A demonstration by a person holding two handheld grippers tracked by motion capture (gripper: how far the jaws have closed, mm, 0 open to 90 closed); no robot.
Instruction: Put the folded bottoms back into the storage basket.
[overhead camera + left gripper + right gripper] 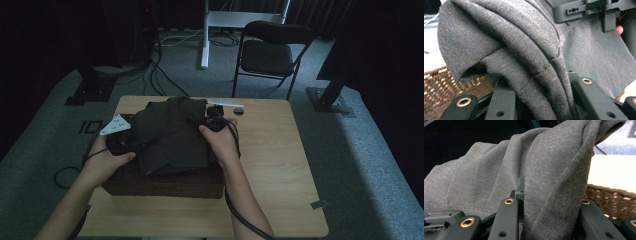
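Dark grey cloth [172, 132] is what I'm handling, a folded garment held over a brown wicker basket [165, 186] that sits on the near left part of the wooden tabletop [280, 165]. From the high view, my left gripper [122, 142] has the cloth's left edge and my right gripper [215, 122] has its far right side. A black folding chair [270, 52] stands on the floor beyond the table. In the left gripper view, thick twill folds are bunched between the jaws, so it's clamped on the cloth, with basket weave at lower left. In the right gripper view, same deal: the jaws are clenched on a fold, with the basket rim at right.
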